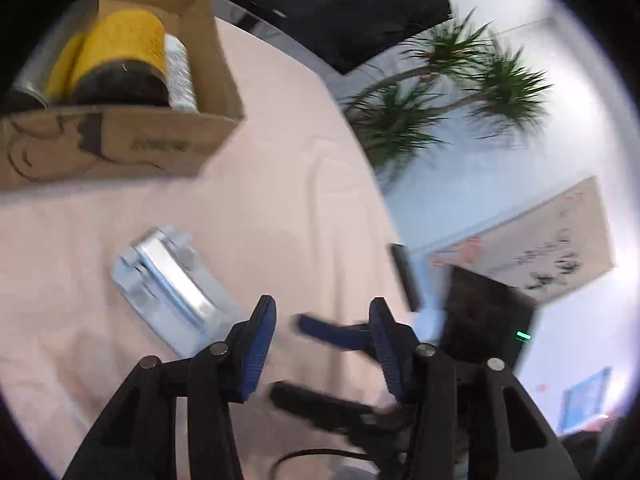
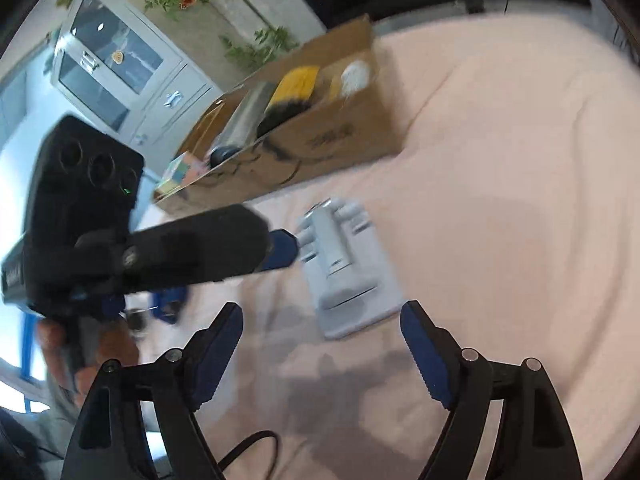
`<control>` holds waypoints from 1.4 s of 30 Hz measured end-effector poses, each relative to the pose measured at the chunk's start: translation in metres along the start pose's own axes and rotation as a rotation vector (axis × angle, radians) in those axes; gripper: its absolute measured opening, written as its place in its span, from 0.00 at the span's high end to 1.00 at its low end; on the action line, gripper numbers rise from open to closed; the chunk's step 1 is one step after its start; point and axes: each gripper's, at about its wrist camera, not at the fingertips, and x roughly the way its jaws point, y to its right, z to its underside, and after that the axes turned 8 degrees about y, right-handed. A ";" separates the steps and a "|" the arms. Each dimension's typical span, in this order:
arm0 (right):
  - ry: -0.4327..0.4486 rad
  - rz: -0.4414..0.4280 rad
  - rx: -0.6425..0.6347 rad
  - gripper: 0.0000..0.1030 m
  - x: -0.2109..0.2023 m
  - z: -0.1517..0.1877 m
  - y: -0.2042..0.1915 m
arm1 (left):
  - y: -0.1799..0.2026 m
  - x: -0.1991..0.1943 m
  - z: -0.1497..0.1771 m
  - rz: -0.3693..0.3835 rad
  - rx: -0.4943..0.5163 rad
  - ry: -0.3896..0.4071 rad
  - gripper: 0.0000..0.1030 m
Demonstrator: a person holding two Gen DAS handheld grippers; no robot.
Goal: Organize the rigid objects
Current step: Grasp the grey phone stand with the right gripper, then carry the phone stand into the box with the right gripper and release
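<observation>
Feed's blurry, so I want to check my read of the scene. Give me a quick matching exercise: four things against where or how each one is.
Things:
1. grey device
2. yellow roll
3. box
4. right gripper

Places or states:
A. lying inside the box
B. jaws apart, nothing between them
C. flat on the pink cloth, outside the box
D. standing on the cloth, open at the top

Pairs: 1-C, 2-A, 3-D, 4-B
</observation>
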 end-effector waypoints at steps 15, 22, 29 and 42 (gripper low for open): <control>-0.085 0.134 -0.396 0.60 0.068 0.004 -0.054 | -0.071 -0.065 0.035 -0.264 -0.119 0.107 0.35; -0.128 0.022 -0.155 0.81 0.075 0.007 -0.065 | -0.086 -0.067 0.038 -0.161 -0.156 0.076 0.37; -0.083 0.137 -0.282 0.63 0.072 0.016 -0.092 | -0.104 -0.065 0.044 -0.127 -0.202 0.042 0.46; -0.124 0.155 -0.272 0.39 0.090 0.021 -0.101 | -0.105 -0.073 0.048 -0.139 -0.208 0.058 0.46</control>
